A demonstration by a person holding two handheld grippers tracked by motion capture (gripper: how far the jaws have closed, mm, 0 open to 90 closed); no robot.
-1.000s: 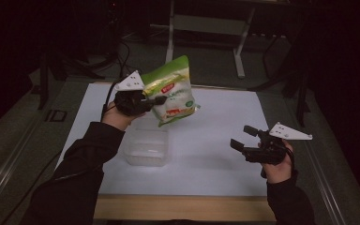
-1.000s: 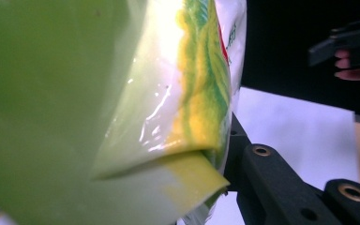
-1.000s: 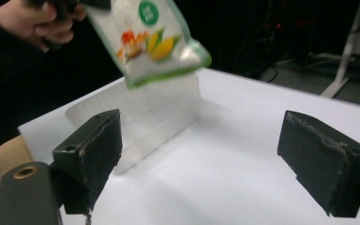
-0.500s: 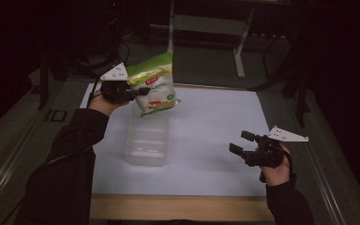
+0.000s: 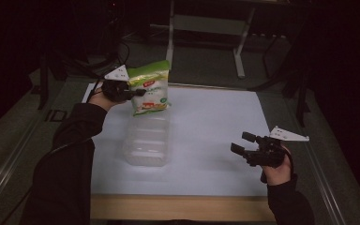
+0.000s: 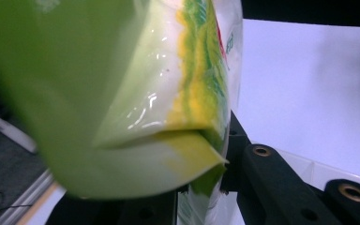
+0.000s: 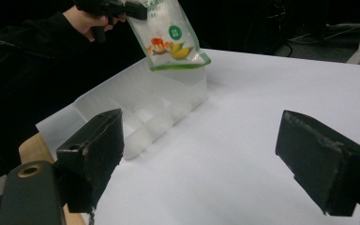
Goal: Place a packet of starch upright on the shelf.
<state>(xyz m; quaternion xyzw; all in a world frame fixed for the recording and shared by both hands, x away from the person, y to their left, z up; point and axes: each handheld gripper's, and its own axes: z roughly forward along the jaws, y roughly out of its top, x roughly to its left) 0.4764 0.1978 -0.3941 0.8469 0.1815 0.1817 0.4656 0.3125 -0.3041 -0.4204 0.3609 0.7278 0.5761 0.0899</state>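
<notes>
- Right tongs [image 5: 238, 143]: spread and empty, held above the near right of the table [image 5: 215, 140].
- Clear container [image 5: 147, 138]: set well left of the right tongs, under the raised bag.
- Left tongs [image 5: 138, 92]: pinched on the green snack bag [image 5: 151, 93] at one edge; the bag hangs tilted over the container's far end, so it could slip or catch the rim.

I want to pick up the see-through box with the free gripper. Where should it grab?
Probably the clear box's near long rim, from above with the open right gripper. Its walls are thin and upright, so one jaw fits inside, one outside. The far end sits under the hanging snack bag.
</notes>
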